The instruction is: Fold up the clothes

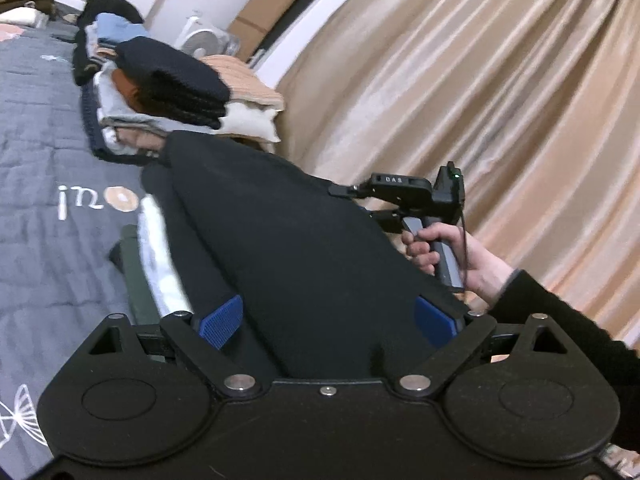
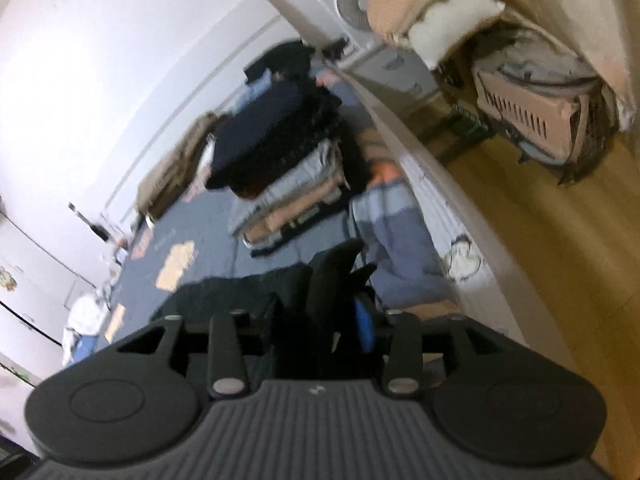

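A black garment stretches away from my left gripper. Its blue pads stand wide apart and the thick cloth fills the gap between them. At the garment's far end my right gripper pinches the edge, with a person's hand on its handle. In the right wrist view the right gripper is shut on bunched black cloth. One blue pad shows there and the other is hidden by the fabric. A stack of folded clothes topped by a dark piece sits on the bed behind.
The dark grey quilt covers the bed. A white and green item lies under the garment's left side. Beige curtains hang on the right and a white fan stands beyond the stack. Wood floor and a basket lie off the bed's edge.
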`<state>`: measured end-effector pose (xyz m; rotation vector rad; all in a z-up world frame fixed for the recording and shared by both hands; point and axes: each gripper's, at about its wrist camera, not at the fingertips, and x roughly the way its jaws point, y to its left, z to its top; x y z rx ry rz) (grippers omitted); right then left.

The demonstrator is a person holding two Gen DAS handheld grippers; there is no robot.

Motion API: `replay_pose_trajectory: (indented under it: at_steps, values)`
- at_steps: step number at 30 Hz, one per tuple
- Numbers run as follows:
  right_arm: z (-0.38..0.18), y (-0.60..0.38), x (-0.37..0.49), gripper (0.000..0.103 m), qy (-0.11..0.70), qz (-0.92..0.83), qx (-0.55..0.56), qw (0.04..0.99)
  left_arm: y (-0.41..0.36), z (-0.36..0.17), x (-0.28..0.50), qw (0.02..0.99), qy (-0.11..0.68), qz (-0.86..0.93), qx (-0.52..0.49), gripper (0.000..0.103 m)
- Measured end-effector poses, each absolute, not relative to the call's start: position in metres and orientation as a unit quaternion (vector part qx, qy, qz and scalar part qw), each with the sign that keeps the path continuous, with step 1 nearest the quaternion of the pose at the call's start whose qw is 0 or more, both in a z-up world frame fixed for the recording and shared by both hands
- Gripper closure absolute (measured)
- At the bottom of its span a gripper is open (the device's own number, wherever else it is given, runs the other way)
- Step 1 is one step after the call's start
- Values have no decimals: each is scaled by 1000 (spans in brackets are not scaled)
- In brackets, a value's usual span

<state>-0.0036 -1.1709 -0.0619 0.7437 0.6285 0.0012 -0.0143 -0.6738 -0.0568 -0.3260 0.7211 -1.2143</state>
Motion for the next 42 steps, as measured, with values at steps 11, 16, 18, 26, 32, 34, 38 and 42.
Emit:
replay_pose_trajectory:
  at_steps: [11,16,18,26,32,34,38,42]
  values:
    - [-19,-1091,-119,52,256,132,358,888,-702,-79,-32,627,371,-635,-258,7]
    - [-58,-1081,-156,53,282,121,379,873,-703,-111,-37,604,404,-630,-273,7]
    - [-66,-1086,-175,54,263,121,397,871,-696,-118,-39,590,422,-627,-286,7]
    - [-55,-1085,-213,52,232,107,399,881,-695,-95,-49,593,409,-638,-272,5]
    - [-48,-1067,-219,46,233,66,365,899,-716,-105,-59,612,427,-619,-244,3]
    - [-48,-1056,-218,46,240,47,344,907,-715,-108,-65,625,421,-615,-232,3]
    - [-48,-1035,-216,43,254,10,301,919,-711,-105,-73,643,413,-608,-214,1]
    - [-48,-1013,-214,35,266,-27,256,929,-721,-92,-80,672,406,-594,-175,0]
